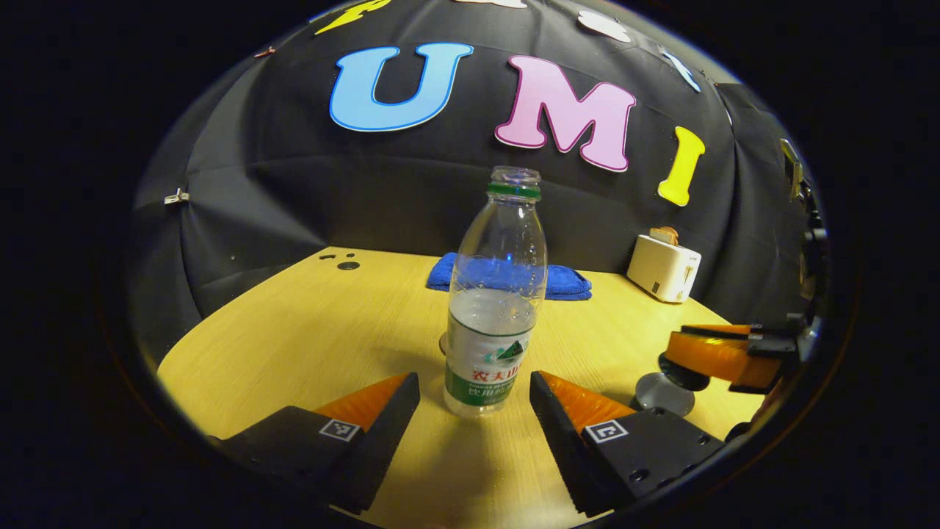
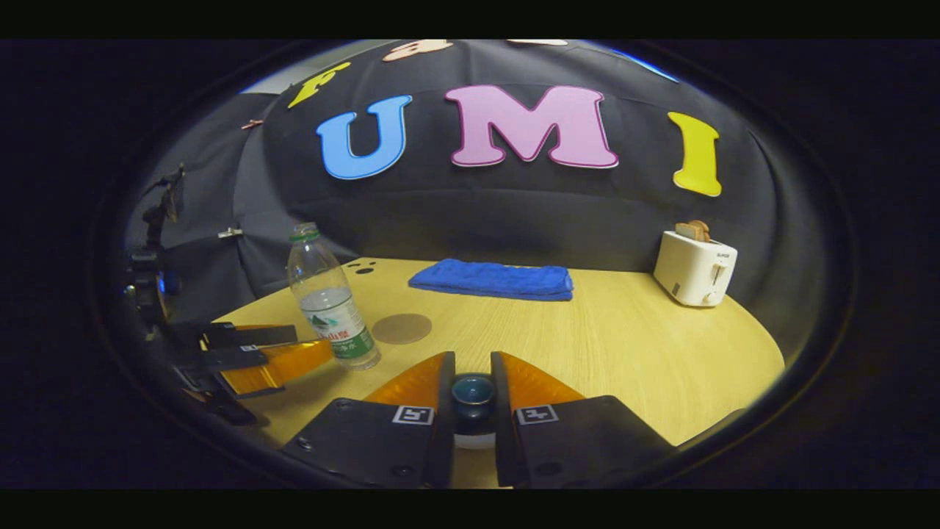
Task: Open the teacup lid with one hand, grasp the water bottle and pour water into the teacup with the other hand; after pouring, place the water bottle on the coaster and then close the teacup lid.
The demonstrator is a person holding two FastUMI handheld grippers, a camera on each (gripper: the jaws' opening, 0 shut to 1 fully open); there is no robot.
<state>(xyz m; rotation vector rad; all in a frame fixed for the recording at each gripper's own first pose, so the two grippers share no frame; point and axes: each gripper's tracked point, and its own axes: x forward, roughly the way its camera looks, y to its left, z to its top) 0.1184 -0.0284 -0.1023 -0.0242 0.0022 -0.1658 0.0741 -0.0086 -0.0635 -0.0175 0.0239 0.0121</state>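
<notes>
Now your left gripper [image 1: 474,400], fingers spread, flanks the uncapped water bottle [image 1: 493,323]: thin, crushable, so take its labelled waist gently. Your right gripper [image 2: 472,389] pinches the teacup lid [image 2: 473,391].

Each gripper is built from two wedge-shaped fingers carried on flat, dark mounting blocks. On the left gripper [image 1: 474,397], a small square black-and-white marker is fixed to the top of each block, and round screw holes are seen along the outer edges of the right-hand block. The same square markers are borne by the right gripper [image 2: 473,382], with screw heads set into its blocks near the lower edge. The inner faces of the fingers [image 1: 367,400] are finely ribbed and taper toward narrow tips.
</notes>
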